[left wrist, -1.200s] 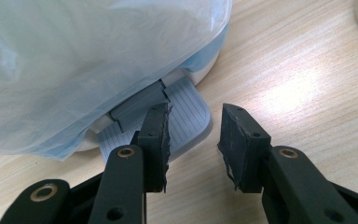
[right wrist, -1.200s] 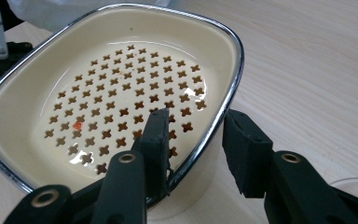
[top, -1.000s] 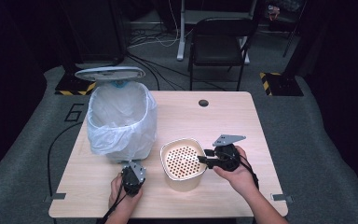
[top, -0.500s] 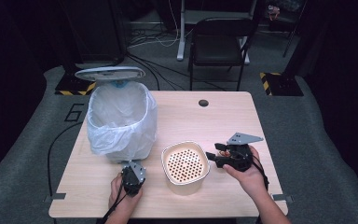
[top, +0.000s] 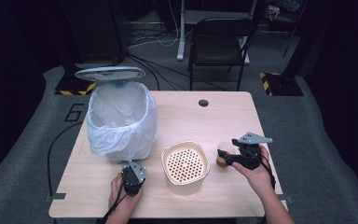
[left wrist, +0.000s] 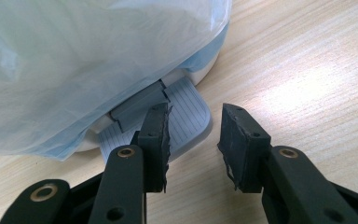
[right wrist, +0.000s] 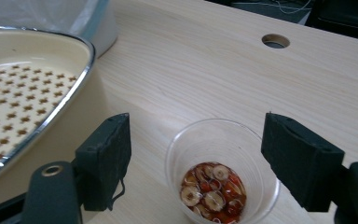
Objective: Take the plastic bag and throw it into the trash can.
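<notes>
A clear plastic cup with sliced red fruit at its bottom stands on the wooden table, right of a cream perforated bowl. My right gripper has just been opening its jaws. They now stand wide on either side of the cup without touching it. My left gripper rests low on the table at the foot of the white bin, jaws apart with nothing between them. Its left jaw lies over the bin's ribbed pedal.
The bin is lined with a clear bag and its lid stands up. The bowl's rim lies close to the left of my right gripper's jaws. A cable hole sits near the table's far edge, and a chair stands behind.
My right gripper has moved right, away from the bowl's rim, and its jaws have spread around the cup. The left gripper has stayed still.
</notes>
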A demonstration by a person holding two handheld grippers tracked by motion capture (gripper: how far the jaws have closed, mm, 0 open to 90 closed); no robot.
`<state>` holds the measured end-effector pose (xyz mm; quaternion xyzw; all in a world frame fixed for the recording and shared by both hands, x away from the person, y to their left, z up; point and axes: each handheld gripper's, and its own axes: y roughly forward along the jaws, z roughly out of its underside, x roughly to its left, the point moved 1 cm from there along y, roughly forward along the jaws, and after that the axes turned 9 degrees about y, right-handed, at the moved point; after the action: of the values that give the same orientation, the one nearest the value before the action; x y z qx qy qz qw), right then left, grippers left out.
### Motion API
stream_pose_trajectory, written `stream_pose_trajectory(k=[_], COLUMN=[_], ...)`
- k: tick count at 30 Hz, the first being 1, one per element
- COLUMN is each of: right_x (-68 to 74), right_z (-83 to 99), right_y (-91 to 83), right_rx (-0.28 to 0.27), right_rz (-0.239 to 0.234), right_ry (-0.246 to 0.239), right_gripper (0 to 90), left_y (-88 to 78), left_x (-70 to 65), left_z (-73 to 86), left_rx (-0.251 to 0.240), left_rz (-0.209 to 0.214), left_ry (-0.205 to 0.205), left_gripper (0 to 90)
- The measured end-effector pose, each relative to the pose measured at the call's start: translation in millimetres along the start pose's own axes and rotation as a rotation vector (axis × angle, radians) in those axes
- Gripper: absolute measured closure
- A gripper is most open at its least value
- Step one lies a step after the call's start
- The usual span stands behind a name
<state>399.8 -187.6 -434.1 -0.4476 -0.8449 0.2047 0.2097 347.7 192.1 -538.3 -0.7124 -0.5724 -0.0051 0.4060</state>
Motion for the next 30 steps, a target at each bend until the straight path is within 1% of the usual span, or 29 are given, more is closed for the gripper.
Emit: stream_pose_trajectory(k=[1,6,10,11,13,14,17,18,19,21,23,26,28,30], right_x=[-1.5,-11.9,-16.8,-17.6,-18.6,-18.1,-18.6,-18.5,-19.5,-19.8,-20.5,-20.1,-20.4,-19.4], right_z=[1.2,9.3,15.1,16.3,18.2,19.8,22.4,23.3,23.9,25.1,26.0,26.6,27.0,28.1], right_y=[0.6,5.6,9.8,10.9,13.1,14.9,19.0,20.5,22.6,26.4,31.5,38.1,42.2,45.4], right_rx=[0.0,0.003,0.017,0.018,0.023,0.026,0.037,0.044,0.045,0.053,0.056,0.078,0.088,0.09], right_rz=[0.006,0.037,0.044,0.039,0.033,0.032,0.03,0.028,0.027,0.019,0.017,0.022,0.028,0.029], right_ry=[-0.005,0.016,0.031,0.033,0.022,0.03,0.024,0.029,0.019,0.027,0.016,0.006,-0.015,-0.015], right_gripper=[21.3,17.2,15.4,15.3,15.1,15.2,15.5,15.9,15.9,15.9,16.0,18.2,20.1,21.6], left_y=[0.0,0.0,0.0,0.0,0.0,0.0,0.0,0.0,0.0,0.0,0.0,0.0,0.0,0.0], left_x=[0.0,0.0,0.0,0.0,0.0,0.0,0.0,0.0,0.0,0.0,0.0,0.0,0.0,0.0], left_z=[0.0,0.0,0.0,0.0,0.0,0.0,0.0,0.0,0.0,0.0,0.0,0.0,0.0,0.0], left_rx=[0.0,0.0,0.0,0.001,0.0,0.0,0.0,0.0,0.0,0.0,0.0,0.0,0.0,0.0], left_rz=[0.0,0.0,0.0,0.0,0.0,0.0,0.0,0.0,0.0,0.0,0.0,0.0,0.0,0.0], left_ry=[0.0,0.0,0.0,0.0,0.001,0.0,0.0,0.0,0.0,0.0,0.0,0.0,0.0,0.0], left_gripper=[62.3,62.4,62.3,62.4,62.4,62.4,62.4,62.4,62.4,62.3,62.3,62.4,62.3,62.4])
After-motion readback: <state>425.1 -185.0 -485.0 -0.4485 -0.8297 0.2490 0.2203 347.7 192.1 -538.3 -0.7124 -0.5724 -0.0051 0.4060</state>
